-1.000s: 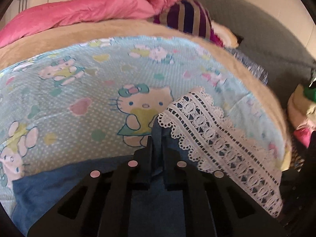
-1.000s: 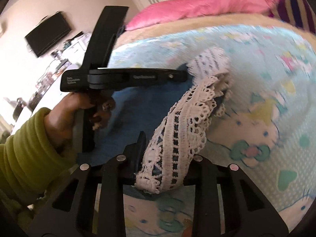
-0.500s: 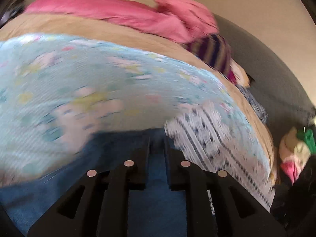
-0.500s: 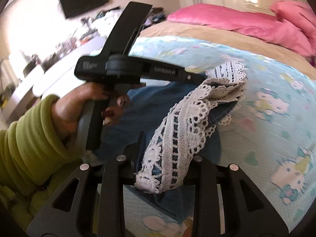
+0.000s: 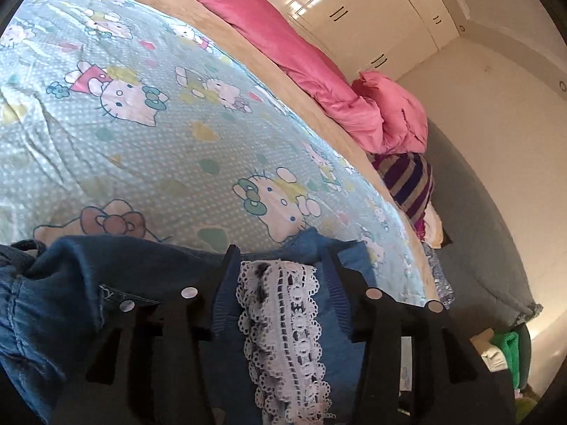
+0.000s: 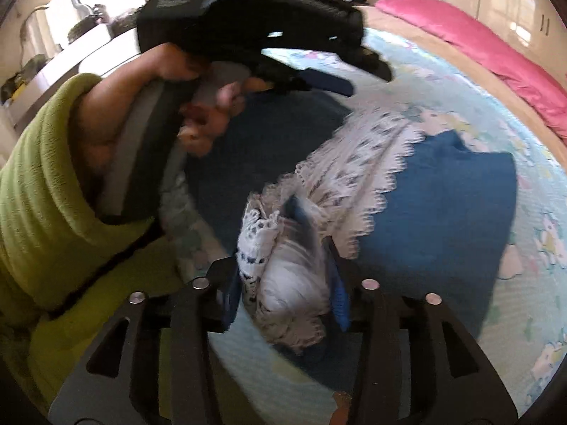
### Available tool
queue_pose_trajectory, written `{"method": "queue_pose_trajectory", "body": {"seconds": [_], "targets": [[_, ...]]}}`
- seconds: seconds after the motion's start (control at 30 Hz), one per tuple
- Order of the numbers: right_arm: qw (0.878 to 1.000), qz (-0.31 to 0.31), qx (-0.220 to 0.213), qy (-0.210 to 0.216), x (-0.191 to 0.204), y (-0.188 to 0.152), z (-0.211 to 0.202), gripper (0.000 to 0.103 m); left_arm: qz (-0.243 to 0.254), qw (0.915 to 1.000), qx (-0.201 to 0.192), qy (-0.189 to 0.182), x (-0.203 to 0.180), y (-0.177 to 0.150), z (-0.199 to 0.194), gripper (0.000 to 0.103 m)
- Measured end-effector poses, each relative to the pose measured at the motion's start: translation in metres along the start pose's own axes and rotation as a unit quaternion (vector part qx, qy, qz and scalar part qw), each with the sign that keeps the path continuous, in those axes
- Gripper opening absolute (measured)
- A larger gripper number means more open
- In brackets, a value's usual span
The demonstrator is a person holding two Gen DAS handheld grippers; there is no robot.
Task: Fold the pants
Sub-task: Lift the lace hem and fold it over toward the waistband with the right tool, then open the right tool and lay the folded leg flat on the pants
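— Both tools are letting go, as far as I can see. On the left tool point(image 5: 280, 276) the jaws are opening, with the lace-trimmed hem of the pants point(image 5: 283, 318) lying between them, not pinched.

— And the right tool point(image 6: 283, 283)?

— Same story: its jaws are opening, and a bunched bit of white lace trim point(image 6: 358, 177) and blue denim sits between the fingers. That view is blurred, so I can't say whether the pads touch the cloth.

— Where are the pants, then?

— On the bed, on top of the light blue cartoon-cat sheet point(image 5: 177, 148). From the right wrist view the denim is spread flat across the sheet, with the lace band running slantwise over it. In the left wrist view more denim lies crumpled at the lower left.

— Who's holding the left tool?

— A hand point(image 6: 198, 106) coming out of a lime green sleeve point(image 6: 53, 177), gripping its handle, seen up above the denim.

— Anything else on the bed?

— A pink duvet point(image 5: 319, 71) along the far edge, and a striped cushion point(image 5: 407, 184) just below it.
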State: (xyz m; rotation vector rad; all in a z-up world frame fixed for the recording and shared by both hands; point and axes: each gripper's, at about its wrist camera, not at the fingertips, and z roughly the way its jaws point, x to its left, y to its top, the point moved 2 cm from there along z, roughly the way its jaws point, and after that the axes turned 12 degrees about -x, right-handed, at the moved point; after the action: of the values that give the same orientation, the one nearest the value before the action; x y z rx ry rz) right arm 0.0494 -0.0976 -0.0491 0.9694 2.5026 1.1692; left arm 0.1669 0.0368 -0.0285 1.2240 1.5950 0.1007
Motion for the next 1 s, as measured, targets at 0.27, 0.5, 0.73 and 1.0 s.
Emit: {"method": "queue_pose_trajectory", "body": {"seconds": [0.27,0.5,0.73,1.0], "targets": [[0.998,0.016,-0.054,-0.02,-0.021,0.016,-0.041,0.061,-0.004,0.9998,0.012,0.016,0.009,-0.005,0.005,0.056],[0.987,0.102,-0.076,-0.103,-0.111,0.028,-0.057,0.061,0.002,0.9985,0.045,0.03,0.01,-0.015,0.012,0.056],[0.975,0.177,-0.054,-0.12,-0.172,0.037,-0.035,0.061,0.015,0.9975,0.059,0.035,0.003,-0.028,0.023,0.056],[0.965,0.251,-0.021,-0.071,-0.21,0.027,0.005,0.063,-0.005,0.9981,0.057,0.023,0.005,-0.031,0.028,0.055]]}}
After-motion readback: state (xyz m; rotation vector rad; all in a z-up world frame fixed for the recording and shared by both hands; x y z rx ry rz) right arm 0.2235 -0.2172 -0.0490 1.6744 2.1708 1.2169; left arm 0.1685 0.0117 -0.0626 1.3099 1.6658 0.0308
